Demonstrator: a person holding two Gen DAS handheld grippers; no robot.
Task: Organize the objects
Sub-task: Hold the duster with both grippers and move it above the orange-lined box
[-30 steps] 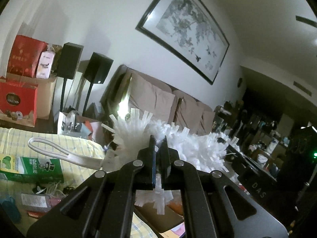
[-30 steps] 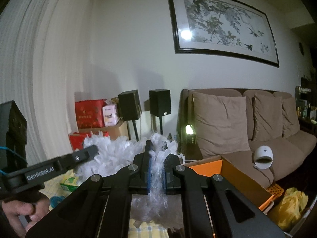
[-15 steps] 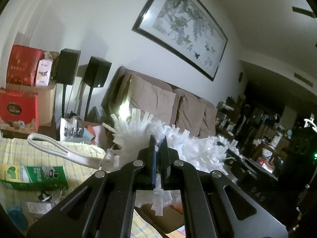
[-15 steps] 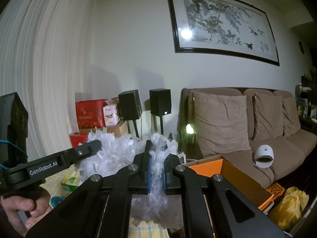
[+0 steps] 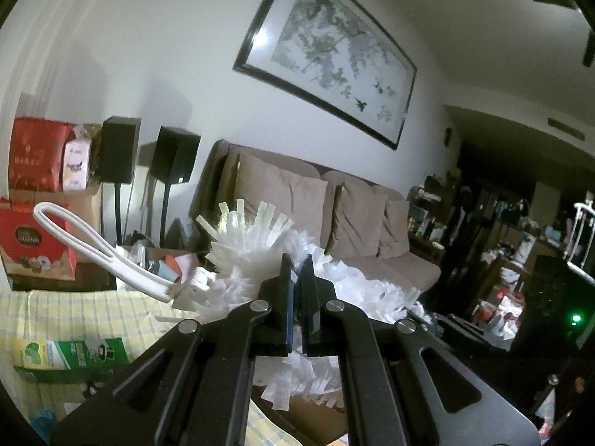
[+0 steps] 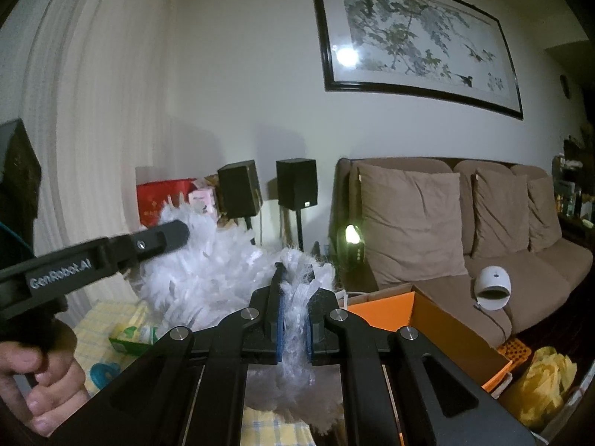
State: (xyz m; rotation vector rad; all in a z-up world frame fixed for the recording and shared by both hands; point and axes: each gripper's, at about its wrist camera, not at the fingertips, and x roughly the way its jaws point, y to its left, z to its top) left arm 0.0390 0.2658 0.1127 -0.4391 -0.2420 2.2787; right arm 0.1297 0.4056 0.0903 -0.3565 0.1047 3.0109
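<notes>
We find the white duster held in the air above the yellow-checked bench. The left gripper is clamped on its fringe, and the right gripper is likewise clamped on the fluffy strips. The duster's loop handle points left.

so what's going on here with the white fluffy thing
A person is holding a white duster up in the air with two handheld grippers. The left gripper and the right gripper are both shut on its fluffy strips, at separate spots. Its looped handle sticks out free to one side. Below it is a table with a yellow checked cloth, and an open orange box stands beside the sofa.
</notes>
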